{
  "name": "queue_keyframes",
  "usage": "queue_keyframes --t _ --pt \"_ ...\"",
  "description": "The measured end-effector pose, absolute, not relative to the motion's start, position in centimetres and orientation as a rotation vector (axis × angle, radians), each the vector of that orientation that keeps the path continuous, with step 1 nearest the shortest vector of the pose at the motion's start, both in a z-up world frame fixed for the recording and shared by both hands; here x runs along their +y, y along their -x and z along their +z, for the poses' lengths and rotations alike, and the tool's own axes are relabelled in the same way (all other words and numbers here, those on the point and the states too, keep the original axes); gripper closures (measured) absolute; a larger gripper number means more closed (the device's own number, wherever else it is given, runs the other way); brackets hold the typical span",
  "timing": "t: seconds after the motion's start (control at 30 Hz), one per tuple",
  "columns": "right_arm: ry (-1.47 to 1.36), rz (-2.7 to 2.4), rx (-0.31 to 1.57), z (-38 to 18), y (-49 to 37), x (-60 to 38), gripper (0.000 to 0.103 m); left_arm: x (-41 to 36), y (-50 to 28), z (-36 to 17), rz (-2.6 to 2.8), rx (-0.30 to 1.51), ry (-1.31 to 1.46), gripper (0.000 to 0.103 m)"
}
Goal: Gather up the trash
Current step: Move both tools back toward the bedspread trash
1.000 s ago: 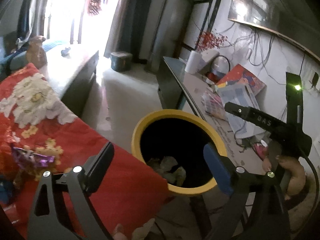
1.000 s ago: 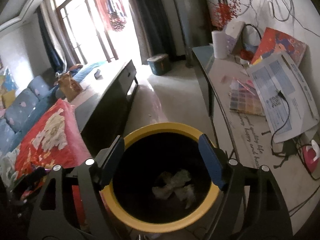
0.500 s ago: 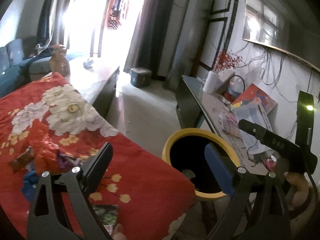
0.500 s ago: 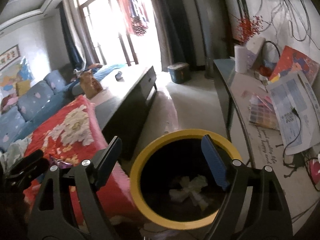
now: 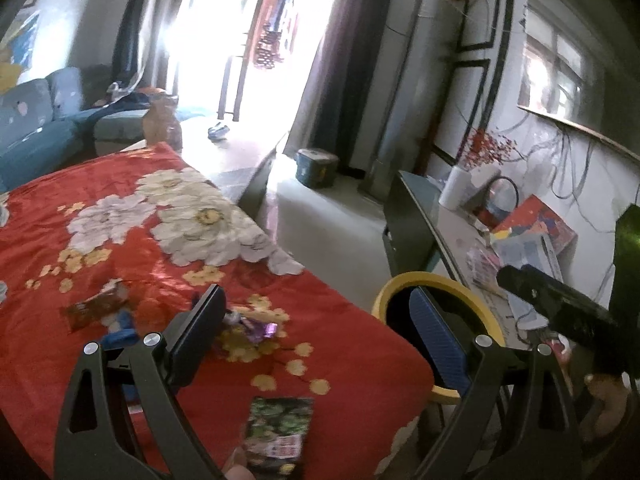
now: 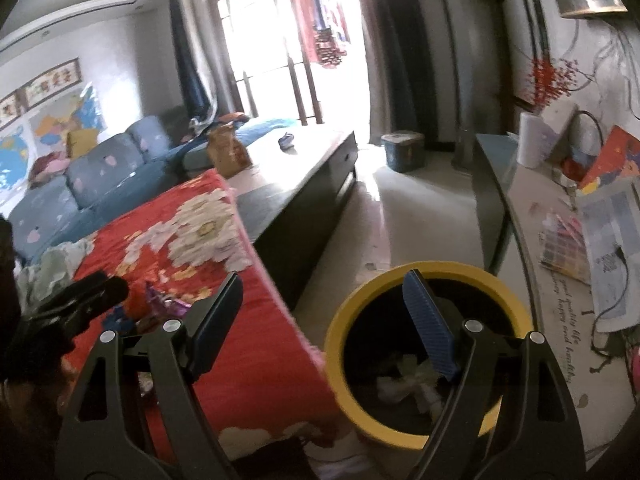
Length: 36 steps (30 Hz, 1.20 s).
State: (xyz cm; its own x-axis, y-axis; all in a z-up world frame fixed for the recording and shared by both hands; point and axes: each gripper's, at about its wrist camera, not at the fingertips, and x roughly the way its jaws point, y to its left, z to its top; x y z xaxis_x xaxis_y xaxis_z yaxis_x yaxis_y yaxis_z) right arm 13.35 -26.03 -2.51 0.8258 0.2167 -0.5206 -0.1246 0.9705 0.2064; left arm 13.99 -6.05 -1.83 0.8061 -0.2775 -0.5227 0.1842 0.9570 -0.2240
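Swinging from bin (image 5: 436, 312), left gripper (image 5: 320, 336) gaping

Sunlight floods through tall glass doors (image 6: 280, 40) onto a pale floor (image 6: 420, 208), blue sofa (image 6: 92, 176) and dark low cabinet (image 6: 308, 184).

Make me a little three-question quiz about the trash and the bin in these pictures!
1. True or false: the left tool is holding a wrapper.
2. What lies inside the yellow-rimmed bin? A) crumpled white paper B) a bottle C) nothing
3. Fill in: the purple wrapper, brown wrapper and green packet lie on the red ____ blanket.

Key: 1 false, its jaws are open and empty. 2 A. 3 flowered.
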Motion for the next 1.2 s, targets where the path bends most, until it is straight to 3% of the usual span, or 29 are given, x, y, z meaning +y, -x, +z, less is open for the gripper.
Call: queue_keyframes --t 1.2 --pt "0.047 0.423 0.619 -2.8 -12.7 -13.0 0.029 5.8 -12.3 -2.7 -0.047 0.573 0.23 0.013"
